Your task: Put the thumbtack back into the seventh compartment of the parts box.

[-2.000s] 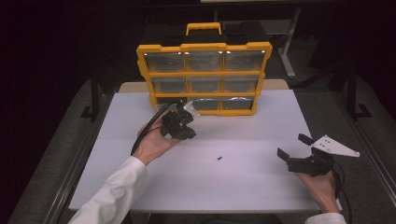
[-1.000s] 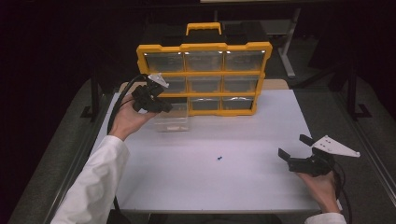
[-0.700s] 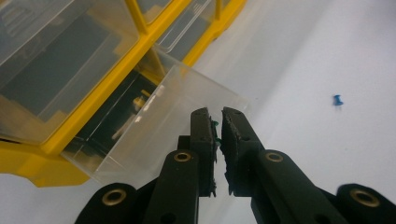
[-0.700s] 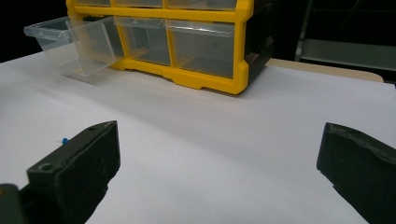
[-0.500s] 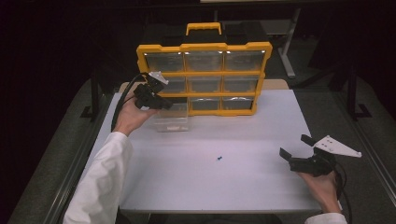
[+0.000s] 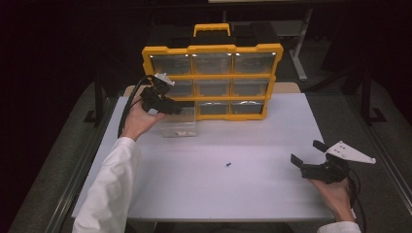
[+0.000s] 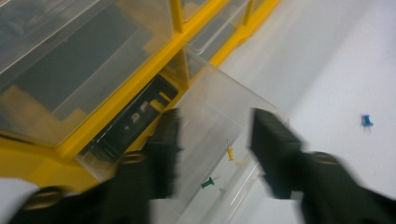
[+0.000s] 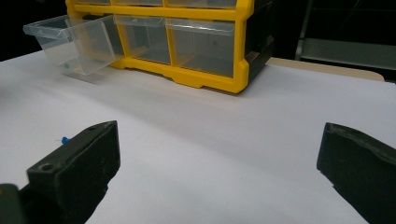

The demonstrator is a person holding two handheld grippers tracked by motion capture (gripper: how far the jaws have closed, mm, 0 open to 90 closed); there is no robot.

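While left gripper (image 6: 171, 109) jaws just opened over clear drawer (image 6: 179, 127), table (image 6: 272, 189) wide open

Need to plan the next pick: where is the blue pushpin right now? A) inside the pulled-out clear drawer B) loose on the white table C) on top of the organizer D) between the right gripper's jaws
B: the blue pushpin lies alone on the white table, apart from the clear drawer and the right gripper.

The organiser (image 6: 209, 48) has a yellow frame and handle with clear drawers; the pulled-out drawer (image 6: 179, 127) is clear, holding yellow and green pushpins (image 7: 208, 183); a blue pushpin (image 6: 228, 165) lies on the white table (image 6: 272, 194); both grippers are black; the sleeves are white.
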